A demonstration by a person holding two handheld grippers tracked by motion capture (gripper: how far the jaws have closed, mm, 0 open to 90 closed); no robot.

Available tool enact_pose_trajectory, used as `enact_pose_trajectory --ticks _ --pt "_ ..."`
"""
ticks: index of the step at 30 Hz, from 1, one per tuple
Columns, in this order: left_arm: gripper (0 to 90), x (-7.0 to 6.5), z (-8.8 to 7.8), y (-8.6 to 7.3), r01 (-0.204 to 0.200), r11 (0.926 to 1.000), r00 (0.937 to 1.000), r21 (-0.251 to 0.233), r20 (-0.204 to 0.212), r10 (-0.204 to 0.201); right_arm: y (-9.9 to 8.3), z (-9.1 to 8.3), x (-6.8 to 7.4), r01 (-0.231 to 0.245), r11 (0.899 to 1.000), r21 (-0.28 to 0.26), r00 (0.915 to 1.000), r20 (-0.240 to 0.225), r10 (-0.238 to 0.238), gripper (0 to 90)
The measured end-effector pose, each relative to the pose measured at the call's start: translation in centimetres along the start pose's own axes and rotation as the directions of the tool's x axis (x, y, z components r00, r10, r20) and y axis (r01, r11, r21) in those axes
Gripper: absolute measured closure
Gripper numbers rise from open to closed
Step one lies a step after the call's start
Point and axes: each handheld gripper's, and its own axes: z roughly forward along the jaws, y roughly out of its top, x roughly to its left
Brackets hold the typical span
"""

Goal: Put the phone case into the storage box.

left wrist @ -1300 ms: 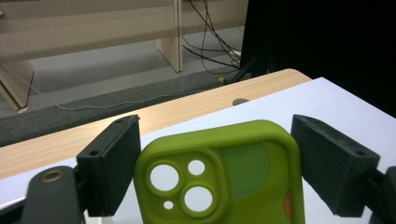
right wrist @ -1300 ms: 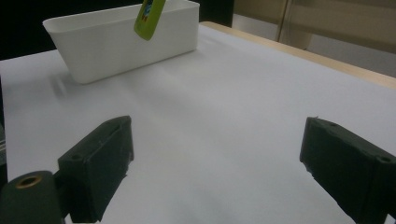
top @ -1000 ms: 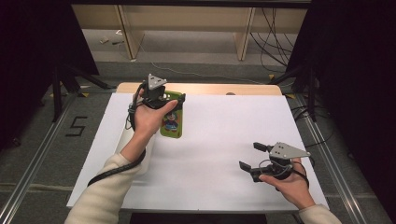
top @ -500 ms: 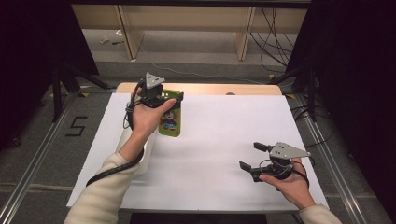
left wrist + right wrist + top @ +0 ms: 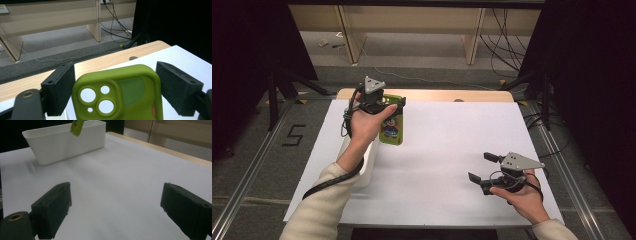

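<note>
**Green phone case held aloft, white bin beside it**

Left gripper (image 5: 384,104) has its jaws pinched on the two long edges of a green phone case (image 5: 391,126), camera cut-outs toward the gripper camera. In the high view the case appears clear of the white table cover (image 5: 452,145), by the far left part of the table, just to the right of the white bin (image 5: 65,141). From the right gripper view its lower corner dangles near the bin's far rim; whether over the opening or just outside cannot be told.

Right gripper (image 5: 484,170) sits low near the front right, well apart from the case, jaws spread wide with nothing between them.

Step in hand, as I read it: carrying the case, likely toward the bin. Next move would call for shifting the case over the opening, lowering it, then parting the jaws.

Bin contents: interior not visible from either angle; the person's left forearm (image 5: 347,170) covers much of it.
</note>
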Motion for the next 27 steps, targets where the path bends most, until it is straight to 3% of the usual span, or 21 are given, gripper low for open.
enact_pose_trajectory --ticks 27 --pt "17.4 1.1 -0.5 0.4 0.004 0.9998 0.9997 -0.018 -0.025 -0.004 0.0 0.0 0.0 0.004 1.000 -0.001 1.0000 -0.001 -0.004 11.2"
